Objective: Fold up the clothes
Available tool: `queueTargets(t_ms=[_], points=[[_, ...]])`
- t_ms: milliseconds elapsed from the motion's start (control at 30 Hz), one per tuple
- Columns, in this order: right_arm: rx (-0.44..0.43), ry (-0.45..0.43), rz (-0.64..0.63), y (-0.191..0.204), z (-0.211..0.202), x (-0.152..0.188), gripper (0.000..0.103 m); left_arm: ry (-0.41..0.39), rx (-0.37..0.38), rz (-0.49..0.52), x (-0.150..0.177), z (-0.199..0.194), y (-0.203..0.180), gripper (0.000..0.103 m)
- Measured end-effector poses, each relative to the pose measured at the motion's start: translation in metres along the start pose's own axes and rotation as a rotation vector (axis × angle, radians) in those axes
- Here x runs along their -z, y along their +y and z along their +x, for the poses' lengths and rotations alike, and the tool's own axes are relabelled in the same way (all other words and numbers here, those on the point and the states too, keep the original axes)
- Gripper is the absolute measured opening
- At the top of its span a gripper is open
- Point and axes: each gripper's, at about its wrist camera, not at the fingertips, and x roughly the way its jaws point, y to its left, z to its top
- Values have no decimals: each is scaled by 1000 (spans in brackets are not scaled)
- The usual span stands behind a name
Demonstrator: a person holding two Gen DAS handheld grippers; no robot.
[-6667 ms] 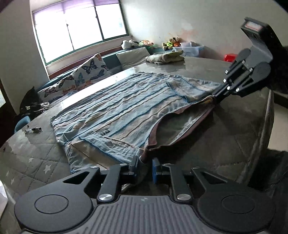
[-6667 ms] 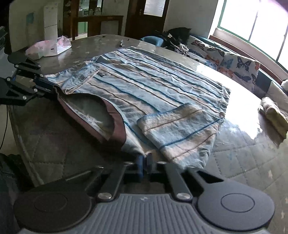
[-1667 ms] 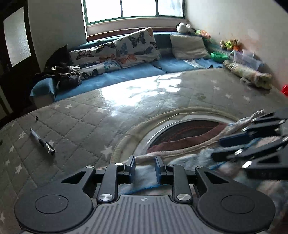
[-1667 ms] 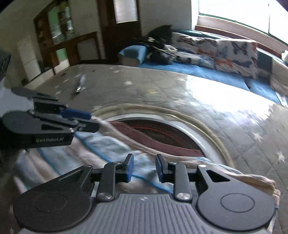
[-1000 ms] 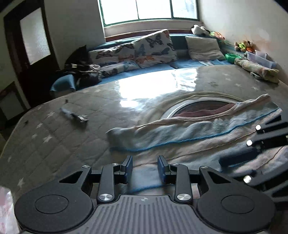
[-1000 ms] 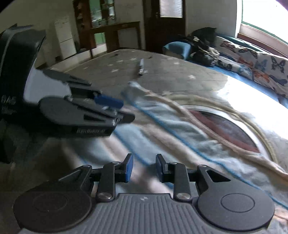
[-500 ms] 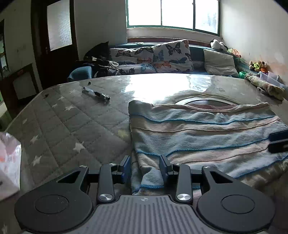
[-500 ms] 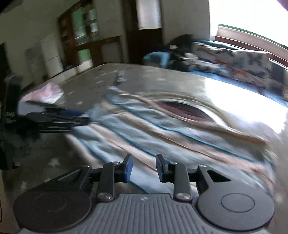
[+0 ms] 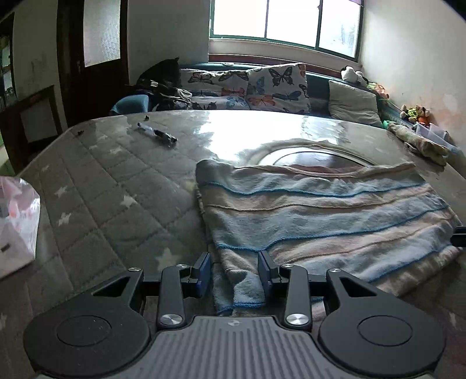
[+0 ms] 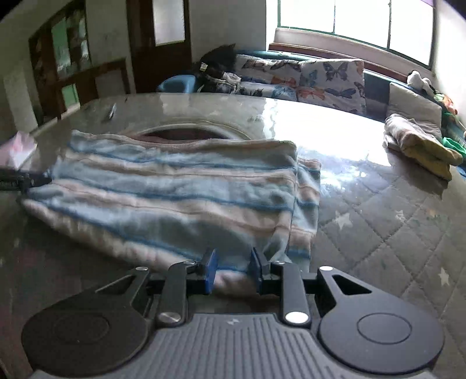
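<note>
Striped in pale blue, cream and pink, the folded garment (image 9: 320,215) is lying flat on the quilted, star-patterned desk (image 9: 110,180), its dark reddish neckline showing along the far edge. From the left wrist view, the left gripper (image 9: 234,272) is sitting at the garment's near left corner with its blue-padded fingers (image 9: 203,272) spread apart, and a small flap of the cloth is lying loose between them without being pinched. From the right wrist view, the right gripper (image 10: 231,269) is positioned at the near right corner of the garment (image 10: 174,198), its fingers (image 10: 210,269) likewise parted, with the hem resting in the gap and not clamped. A second striped layer is peeking out along the right side, just beside the top layer's edge. At the far left of the right wrist view, the tip of the left gripper (image 10: 17,179) is showing at the cloth's opposite end. A dark pen (image 9: 157,134) is lying on the desk well apart from the garment, toward the far left, and a white plastic bag (image 9: 17,224) is sitting at the left edge. Another bundle of folded clothes (image 10: 419,145) is resting at the far right of the desk. Butterfly-print cushions (image 9: 276,87) are leaning along a bench under the window (image 9: 285,23).
</note>
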Motion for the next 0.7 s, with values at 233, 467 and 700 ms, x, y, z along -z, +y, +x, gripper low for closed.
queueTargets(t_ms=[233, 467, 700], points=[[2, -2, 33, -13, -10, -9, 28, 4, -25, -15, 13, -16, 4, 92], [-29, -70, 62, -16, 14, -45, 33, -21, -41, -36, 9, -15, 5, 103], [-22, -62, 87, -26, 54, -69, 33, -11, -51, -42, 3, -5, 4, 103]])
